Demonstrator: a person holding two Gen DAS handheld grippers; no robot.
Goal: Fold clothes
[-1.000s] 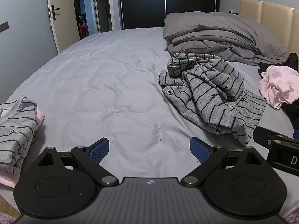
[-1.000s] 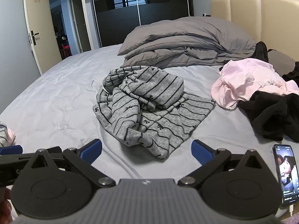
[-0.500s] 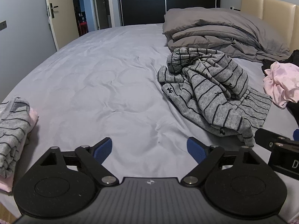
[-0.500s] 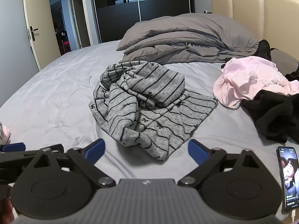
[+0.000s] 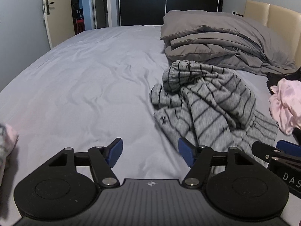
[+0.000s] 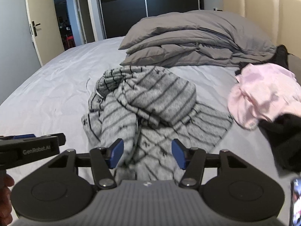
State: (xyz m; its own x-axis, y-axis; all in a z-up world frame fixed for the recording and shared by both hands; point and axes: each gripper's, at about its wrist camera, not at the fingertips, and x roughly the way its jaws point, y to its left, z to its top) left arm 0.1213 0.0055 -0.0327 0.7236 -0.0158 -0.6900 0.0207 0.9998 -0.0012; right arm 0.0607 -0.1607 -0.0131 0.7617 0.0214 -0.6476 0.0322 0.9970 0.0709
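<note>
Reaching toward a crumpled striped garment [image 6: 150, 109] mid-bed seems the step in hand. Far left, one folded stack [image 5: 6, 143] sits at the sheet's edge. Left gripper [image 5: 150, 150] hovers over bare sheet, jaws wide, empty; right gripper [image 6: 147, 153] likewise, above the hem. Next: pinch an edge, spread flat. Right: one pink garment [image 6: 263, 94], one black garment [image 6: 282, 137].

The left gripper [image 5: 150, 151] hangs over the pale sheet [image 5: 84, 86], blue pads wide apart with nothing between them. Its right pad sits at the near edge of a crumpled striped garment [image 5: 207, 103], perhaps touching it; blur hides the contact. A grey duvet [image 5: 216, 43] lies behind, pink cloth [image 5: 286, 101] at right. The right gripper [image 5: 276, 156] shows at the right edge.
</note>
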